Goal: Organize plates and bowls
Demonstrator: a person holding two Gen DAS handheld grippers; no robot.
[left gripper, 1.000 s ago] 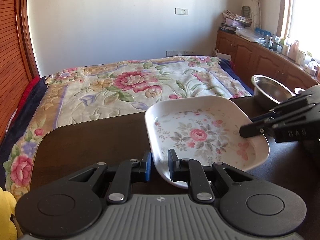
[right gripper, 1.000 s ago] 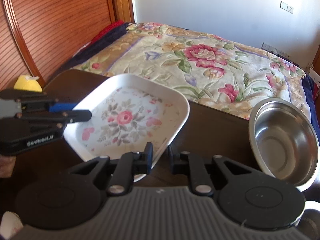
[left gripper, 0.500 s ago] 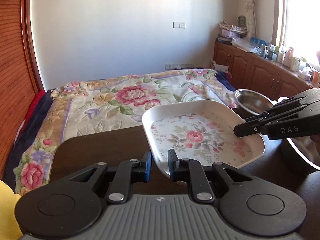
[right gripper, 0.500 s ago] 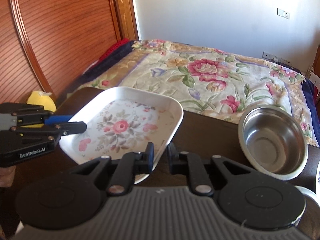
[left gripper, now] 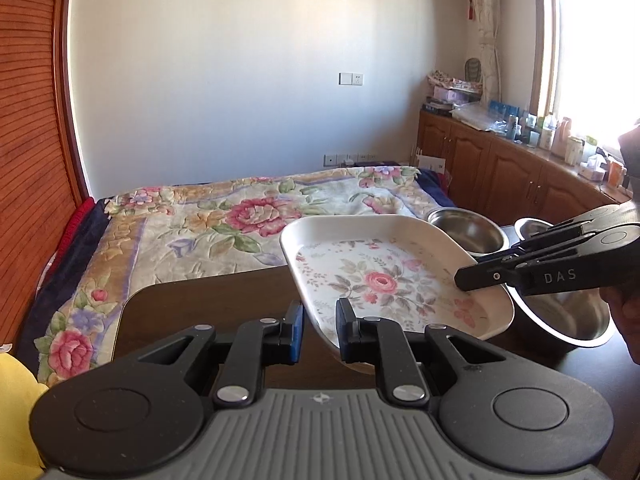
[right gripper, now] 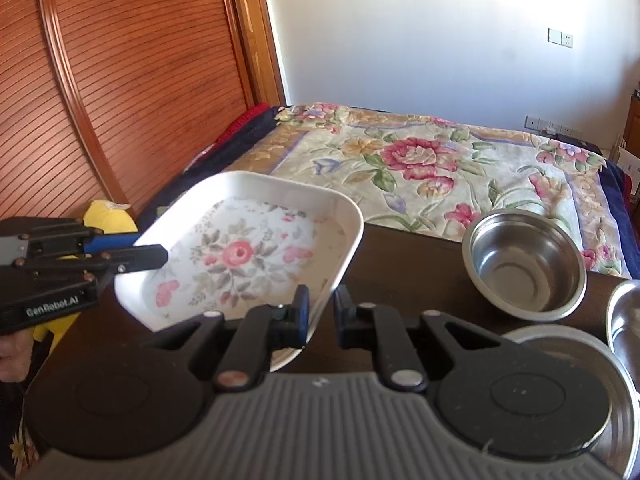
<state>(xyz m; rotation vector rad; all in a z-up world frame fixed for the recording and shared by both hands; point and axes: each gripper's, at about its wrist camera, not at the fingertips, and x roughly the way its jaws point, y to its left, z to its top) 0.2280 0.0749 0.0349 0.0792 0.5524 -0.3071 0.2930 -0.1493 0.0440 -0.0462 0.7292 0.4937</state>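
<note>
A white rectangular plate (left gripper: 384,276) with a floral print is held in the air above the dark table (left gripper: 208,304), level. My left gripper (left gripper: 318,330) is shut on its near-left rim. My right gripper (right gripper: 322,316) is shut on the opposite rim; the plate also shows in the right wrist view (right gripper: 248,252). A steel bowl (right gripper: 524,264) stands on the table to the right of the plate, and more steel bowls (right gripper: 624,320) sit at the right edge. In the left wrist view a steel bowl (left gripper: 560,316) lies under the plate's right end.
A bed with a floral cover (left gripper: 224,220) lies just beyond the table's far edge. A wooden slatted wardrobe (right gripper: 120,80) stands on the left. A yellow object (right gripper: 108,216) sits by the table's left side. Wooden cabinets with clutter (left gripper: 520,168) line the right wall.
Both grippers have raised the plate off the table and carried it up and towards the steel bowls. Both cameras now look more level across the room.
</note>
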